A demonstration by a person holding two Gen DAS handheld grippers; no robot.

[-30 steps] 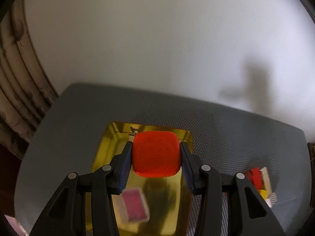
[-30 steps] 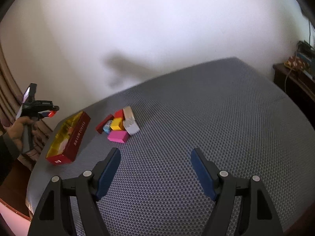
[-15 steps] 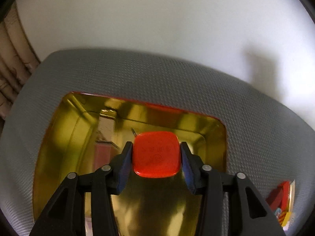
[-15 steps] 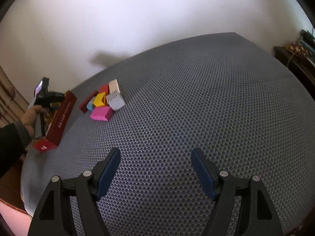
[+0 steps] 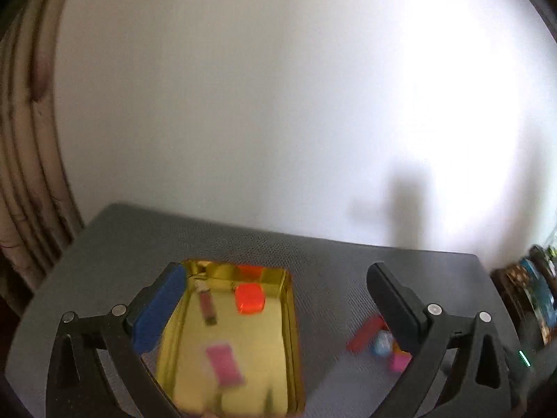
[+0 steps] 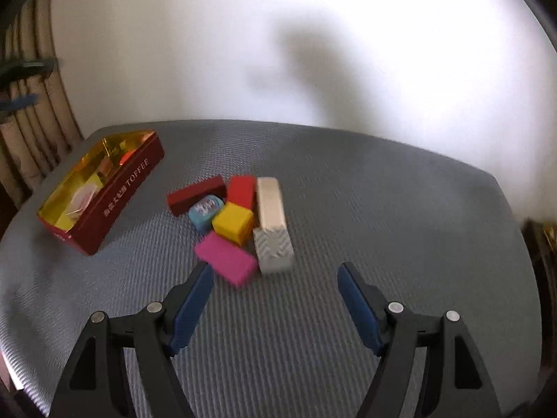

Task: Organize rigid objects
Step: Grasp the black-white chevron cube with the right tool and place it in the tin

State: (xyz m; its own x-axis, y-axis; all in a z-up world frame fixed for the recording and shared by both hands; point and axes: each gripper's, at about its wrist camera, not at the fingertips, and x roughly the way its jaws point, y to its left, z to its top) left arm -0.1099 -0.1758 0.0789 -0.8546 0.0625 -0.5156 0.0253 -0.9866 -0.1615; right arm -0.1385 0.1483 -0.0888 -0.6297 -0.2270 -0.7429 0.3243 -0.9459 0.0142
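My left gripper [image 5: 278, 299] is open and empty above the gold-lined toffee tin [image 5: 290, 317]. An orange-red block [image 5: 249, 299] lies at the tin's far end, with a pink block [image 5: 224, 365] nearer me. My right gripper [image 6: 275, 299] is open and empty just in front of a pile of blocks: a pink one [image 6: 226, 259], a yellow one [image 6: 233, 223], a grey patterned one [image 6: 273, 249], a beige bar [image 6: 269, 202], a red one [image 6: 241, 191], a dark red bar [image 6: 196, 195] and a blue one [image 6: 205, 210]. The tin [image 6: 118, 202] stands left of the pile.
The grey mesh table [image 6: 383, 230] ends at a white wall behind. A curtain [image 5: 24, 160] hangs at the left. Dark furniture [image 5: 529, 299] stands past the table's right edge. Some pile blocks [image 5: 379, 341] show right of the tin in the left wrist view.
My left gripper opened and let go of the orange-red block, which now lies in the tin, and it rose. My right gripper moved close to the block pile.
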